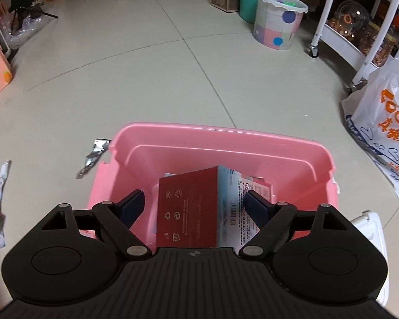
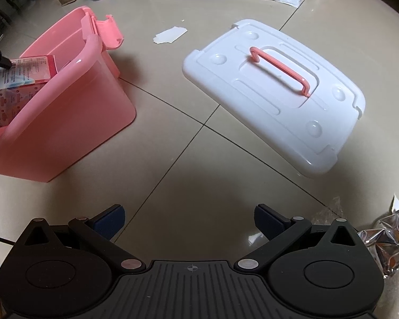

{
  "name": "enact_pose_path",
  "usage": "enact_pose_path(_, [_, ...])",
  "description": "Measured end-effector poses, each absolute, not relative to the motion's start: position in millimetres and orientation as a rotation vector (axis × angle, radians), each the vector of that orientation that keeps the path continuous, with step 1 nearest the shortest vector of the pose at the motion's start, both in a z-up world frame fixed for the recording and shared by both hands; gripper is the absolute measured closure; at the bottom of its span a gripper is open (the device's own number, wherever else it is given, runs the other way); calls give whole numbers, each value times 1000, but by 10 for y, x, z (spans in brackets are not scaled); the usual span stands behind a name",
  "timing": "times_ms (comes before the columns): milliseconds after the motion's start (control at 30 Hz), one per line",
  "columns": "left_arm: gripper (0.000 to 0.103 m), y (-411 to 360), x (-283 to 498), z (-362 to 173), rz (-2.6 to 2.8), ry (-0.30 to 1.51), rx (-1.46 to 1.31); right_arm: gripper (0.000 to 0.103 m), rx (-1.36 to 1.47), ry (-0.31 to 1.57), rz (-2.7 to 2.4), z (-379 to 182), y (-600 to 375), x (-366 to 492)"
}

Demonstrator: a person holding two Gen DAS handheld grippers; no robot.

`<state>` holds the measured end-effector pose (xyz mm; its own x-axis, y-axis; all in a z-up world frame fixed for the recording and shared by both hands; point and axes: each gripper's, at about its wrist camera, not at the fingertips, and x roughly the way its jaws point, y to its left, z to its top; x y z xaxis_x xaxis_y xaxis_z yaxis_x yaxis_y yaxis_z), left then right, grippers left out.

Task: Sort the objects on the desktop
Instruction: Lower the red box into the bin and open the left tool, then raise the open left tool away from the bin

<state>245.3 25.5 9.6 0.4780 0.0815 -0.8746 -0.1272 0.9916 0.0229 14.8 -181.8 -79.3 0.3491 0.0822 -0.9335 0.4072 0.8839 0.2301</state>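
Left gripper (image 1: 195, 207) is spreading its fingers wide around one red carton (image 1: 187, 210) inside one pink bin (image 1: 212, 135), lower centre; contact unclear. Right gripper (image 2: 190, 222) is hanging wide open, holding nothing, near one white lid (image 2: 276, 98), upper right.

Your left gripper (image 1: 195, 203) hung wide open over the pink bin (image 1: 252, 133), but the red box (image 1: 186, 207) filled the gap between its fingers. Your right gripper (image 2: 190, 222) had bare tile (image 2: 188, 186) ahead at twelve o'clock. The white lid (image 2: 279, 111) blocked one o'clock, the bin wall (image 2: 66, 122) ten o'clock, crumpled foil (image 2: 388, 242) three o'clock.
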Motion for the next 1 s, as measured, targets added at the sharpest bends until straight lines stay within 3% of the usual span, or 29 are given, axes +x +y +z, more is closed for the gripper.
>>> enact_pose_path(1000, [17,484,2474,197,350,1107,64,0,462,1210,-226,-750,-1799,144])
